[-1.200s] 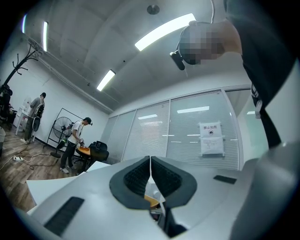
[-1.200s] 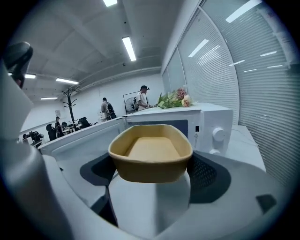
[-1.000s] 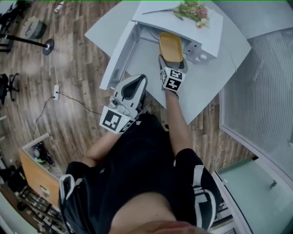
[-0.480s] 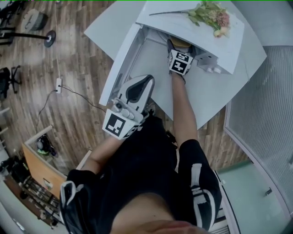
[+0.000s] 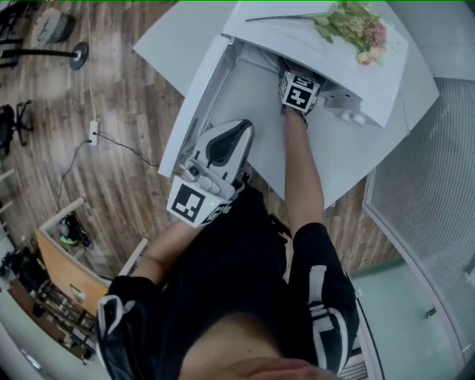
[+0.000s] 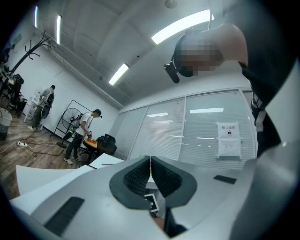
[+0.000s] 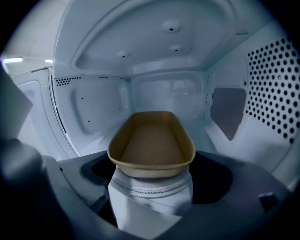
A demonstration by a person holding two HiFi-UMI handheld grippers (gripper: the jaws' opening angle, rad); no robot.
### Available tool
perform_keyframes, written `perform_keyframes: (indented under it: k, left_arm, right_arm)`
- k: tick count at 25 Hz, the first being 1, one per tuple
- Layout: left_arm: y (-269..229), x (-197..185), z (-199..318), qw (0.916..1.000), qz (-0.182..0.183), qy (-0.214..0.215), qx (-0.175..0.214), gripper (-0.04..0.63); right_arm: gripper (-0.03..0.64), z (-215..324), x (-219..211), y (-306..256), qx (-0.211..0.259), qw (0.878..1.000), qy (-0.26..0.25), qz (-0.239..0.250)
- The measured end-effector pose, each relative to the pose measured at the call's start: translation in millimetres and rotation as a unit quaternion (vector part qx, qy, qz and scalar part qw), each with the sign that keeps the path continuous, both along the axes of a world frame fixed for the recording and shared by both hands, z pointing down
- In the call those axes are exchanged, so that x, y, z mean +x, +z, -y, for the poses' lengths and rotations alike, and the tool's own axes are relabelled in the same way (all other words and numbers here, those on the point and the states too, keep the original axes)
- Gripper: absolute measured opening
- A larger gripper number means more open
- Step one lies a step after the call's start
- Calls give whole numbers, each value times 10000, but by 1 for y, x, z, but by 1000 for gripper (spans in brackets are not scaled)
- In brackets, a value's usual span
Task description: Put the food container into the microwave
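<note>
The tan oval food container (image 7: 152, 140) is inside the white microwave cavity (image 7: 93, 108), seen in the right gripper view. My right gripper (image 7: 151, 174) is shut on its near rim, with a white cloth (image 7: 150, 197) between the jaws below it. In the head view the right gripper (image 5: 299, 90) reaches into the microwave (image 5: 319, 48), whose top hides the container. The microwave door (image 5: 194, 93) stands open to the left. My left gripper (image 5: 211, 165) is shut and empty, held close to the person's body and aimed up at the room (image 6: 150, 161).
A bunch of flowers (image 5: 352, 21) lies on top of the microwave. The microwave sits on a white table (image 5: 356, 152). Perforated cavity walls (image 7: 276, 89) close in on the container's sides. People stand far back in the room (image 6: 79, 136).
The right gripper has pushed the container deeper into the microwave, so the head view no longer shows it. The left gripper has hardly moved.
</note>
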State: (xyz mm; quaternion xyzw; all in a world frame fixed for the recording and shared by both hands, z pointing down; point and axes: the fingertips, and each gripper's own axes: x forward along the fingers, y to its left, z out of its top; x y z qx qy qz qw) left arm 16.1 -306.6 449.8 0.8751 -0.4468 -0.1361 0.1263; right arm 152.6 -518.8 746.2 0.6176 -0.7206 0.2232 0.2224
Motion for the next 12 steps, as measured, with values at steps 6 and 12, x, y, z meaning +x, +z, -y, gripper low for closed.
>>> perform_keyframes:
  k: [6,12]
  left_arm:
    - [2,1,-3,10000,13,31,4,26]
    - [-5,-1,-16,9999,49,72,50,26]
  right_arm:
    - [489,-4,-3,7,-225,9997,-82,-99]
    - [497,-29,-2,-8,-73,9999,-3,-108]
